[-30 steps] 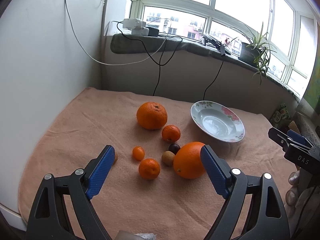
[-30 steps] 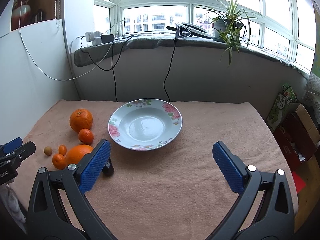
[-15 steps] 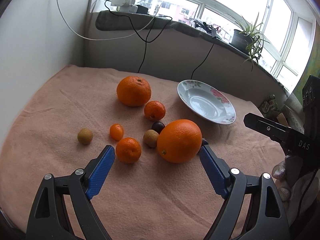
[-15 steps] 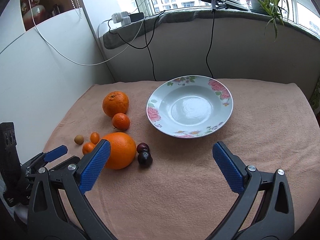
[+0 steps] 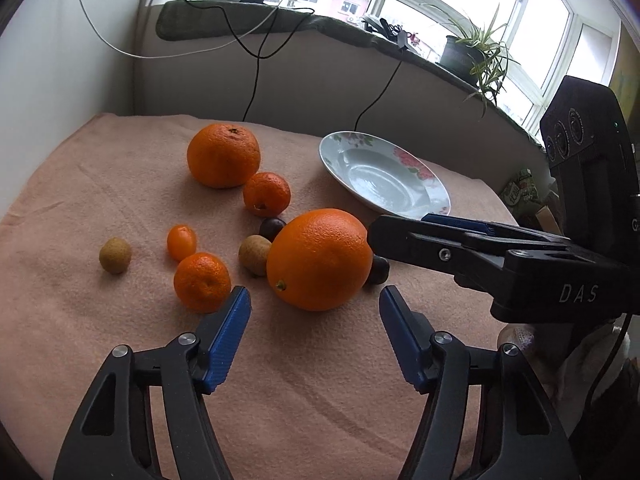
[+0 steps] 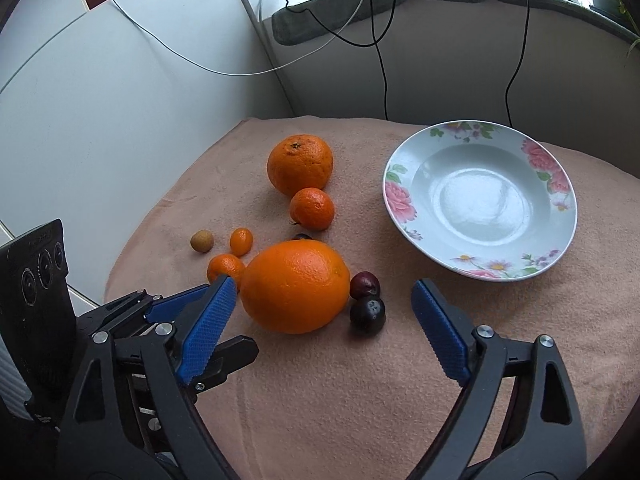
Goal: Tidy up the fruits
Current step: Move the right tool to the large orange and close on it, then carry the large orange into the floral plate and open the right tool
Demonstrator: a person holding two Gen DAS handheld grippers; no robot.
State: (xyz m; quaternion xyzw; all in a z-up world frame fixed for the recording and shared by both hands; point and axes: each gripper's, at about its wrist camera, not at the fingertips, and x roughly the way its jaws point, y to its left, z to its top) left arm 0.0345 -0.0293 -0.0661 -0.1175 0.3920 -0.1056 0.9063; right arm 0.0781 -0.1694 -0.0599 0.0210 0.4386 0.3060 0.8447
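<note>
We see both grippers angled down at a cluster of fruit on a peach-coloured cloth [image 6: 360,400]. The left gripper [image 5: 315,300] has just been closing its jaws, yet they stand apart with nothing pressed between them; the big smooth orange [image 5: 320,258] lies just beyond its blue fingertips [image 5: 239,300], not touched as far as we can tell. The right gripper [image 6: 320,286] has also just been narrowing its jaws, which are open wide; the same orange sits between and just past its tips, with two dark plums [image 6: 367,312] near its right side. Farther off lie a large bumpy orange [image 6: 300,164] and a mandarin [image 6: 312,208] just in front of it. To the left are a second mandarin [image 5: 202,282], a small oval kumquat [image 5: 182,242] and a brown longan [image 5: 115,255]; another longan [image 5: 255,255] rests against the big orange's left side. The flowered plate [image 6: 400,196] stands to the right of the fruit, holding nothing, well apart from the cluster. A potted plant [image 5: 476,54] stands on the far windowsill.
</note>
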